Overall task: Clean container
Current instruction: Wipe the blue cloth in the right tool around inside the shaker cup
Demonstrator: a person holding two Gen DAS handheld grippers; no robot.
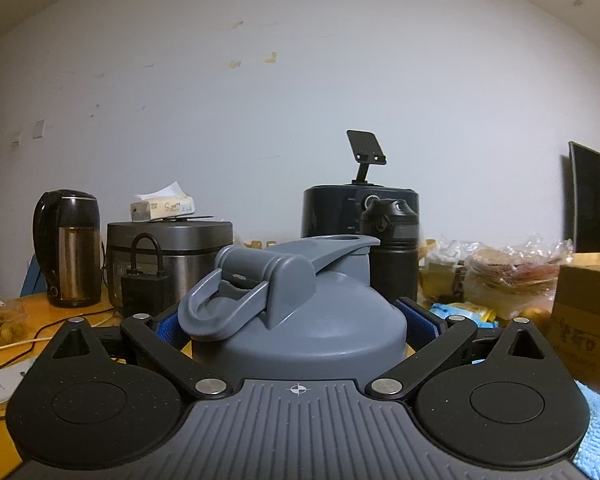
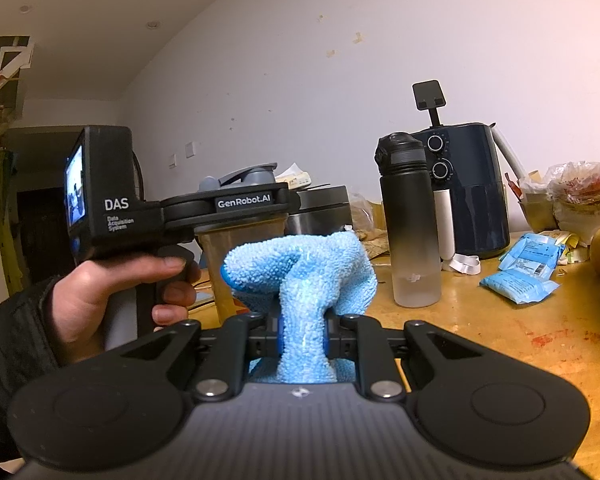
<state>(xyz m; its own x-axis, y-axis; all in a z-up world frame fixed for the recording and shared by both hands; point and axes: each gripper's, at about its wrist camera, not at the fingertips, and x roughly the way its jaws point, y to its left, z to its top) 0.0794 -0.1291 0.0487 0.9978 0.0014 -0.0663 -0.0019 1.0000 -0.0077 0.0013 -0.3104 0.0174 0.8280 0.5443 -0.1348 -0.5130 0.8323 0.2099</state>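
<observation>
Level left hand-held gripper around shaker

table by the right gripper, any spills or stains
Yes: reddish smears mark the wooden table right of the right gripper, which pinches the blue cloth. They look like dried stains; no wet puddle shows.

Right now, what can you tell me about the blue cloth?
The cloth is light blue and fuzzy, like microfibre. It is bunched up, with a narrow waist pinched between the right gripper's blue pads, which are shut on it. Its puffy top bulges out beyond the fingers, held up above the table. It sits right in front of the shaker that the left gripper holds near the lid; whether it touches the shaker is hard to tell. A corner shows in the left view too.
</observation>
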